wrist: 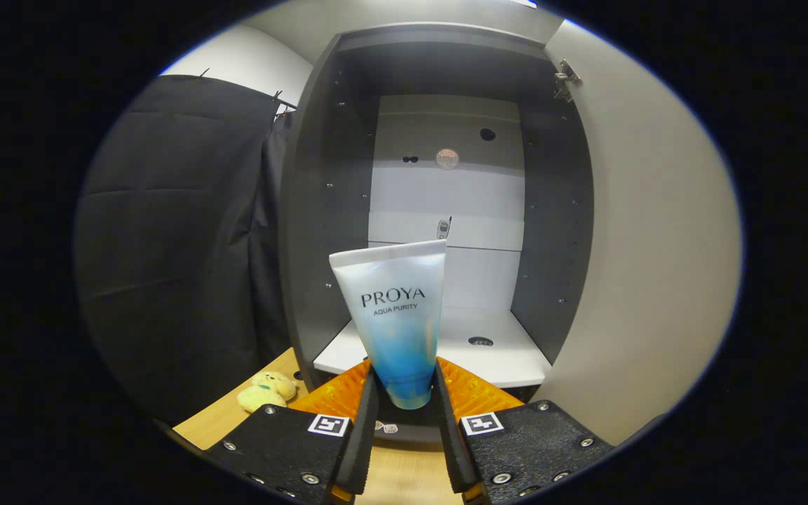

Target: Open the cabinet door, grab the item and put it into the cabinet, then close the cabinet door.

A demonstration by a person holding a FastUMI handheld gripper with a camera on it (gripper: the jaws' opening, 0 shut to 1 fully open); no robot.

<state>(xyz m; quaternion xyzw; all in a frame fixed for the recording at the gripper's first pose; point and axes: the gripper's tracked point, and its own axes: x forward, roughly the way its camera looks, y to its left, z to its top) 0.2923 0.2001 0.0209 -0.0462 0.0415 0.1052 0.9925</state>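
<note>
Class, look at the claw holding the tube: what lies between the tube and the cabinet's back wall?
In the gripper view, the claw grips the white-and-blue plastic tube. Ahead lies only bare white cabinet shelf, up to the pale back wall.

You are in a recording booth dressed as a home corner: black cloth [172,231] hangs as its wall on clips, a grey cabinet [446,210] stands open with its door [656,245] swung wide, and a small plush toy [267,391] lies on the wooden tabletop [236,414].
</note>
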